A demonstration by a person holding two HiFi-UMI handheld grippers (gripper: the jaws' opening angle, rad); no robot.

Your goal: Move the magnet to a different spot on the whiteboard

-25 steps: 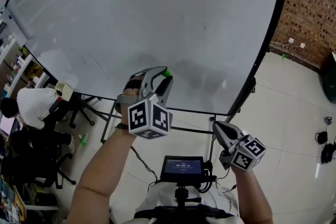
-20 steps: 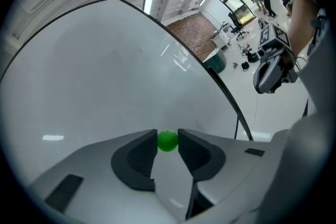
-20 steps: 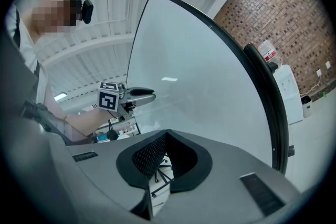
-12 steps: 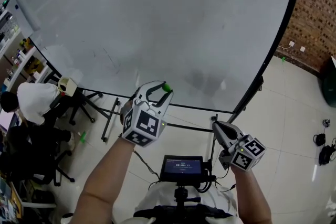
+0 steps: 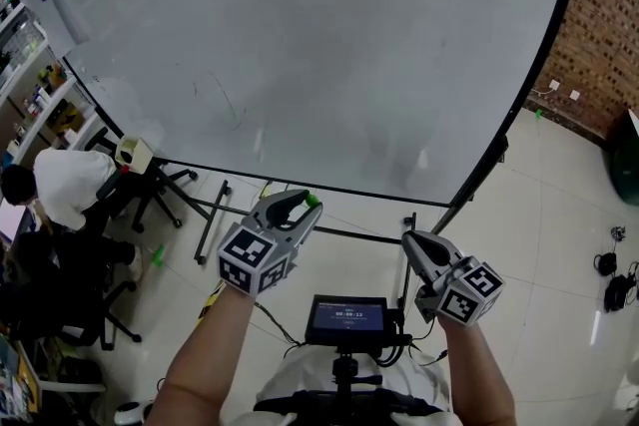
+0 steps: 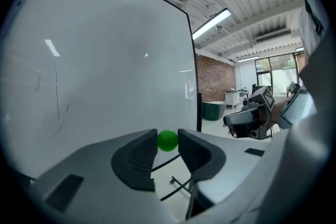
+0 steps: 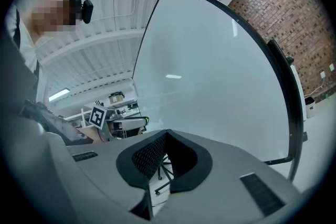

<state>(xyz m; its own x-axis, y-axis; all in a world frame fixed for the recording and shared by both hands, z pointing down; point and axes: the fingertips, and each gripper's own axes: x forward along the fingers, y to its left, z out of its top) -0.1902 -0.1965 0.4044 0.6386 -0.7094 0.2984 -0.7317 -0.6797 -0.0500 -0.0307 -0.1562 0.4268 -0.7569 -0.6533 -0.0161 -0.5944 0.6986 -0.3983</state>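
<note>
My left tongs (image 5: 305, 204) have dropped below the whiteboard's (image 5: 319, 35) bottom edge, clamped on the green magnet (image 6: 167, 140), my right tongs (image 5: 411, 241) closed and empty; mid-carry, I reckon, and next I press it onto a fresh spot.

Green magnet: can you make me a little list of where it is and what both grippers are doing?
magnet: green and round, pinched between the jaws of the left hand-held gripper
whiteboard: magnet not on it; held off the board, near its lower edge
right hand-held gripper: jaws together, empty
task: magnet not yet put back
</note>
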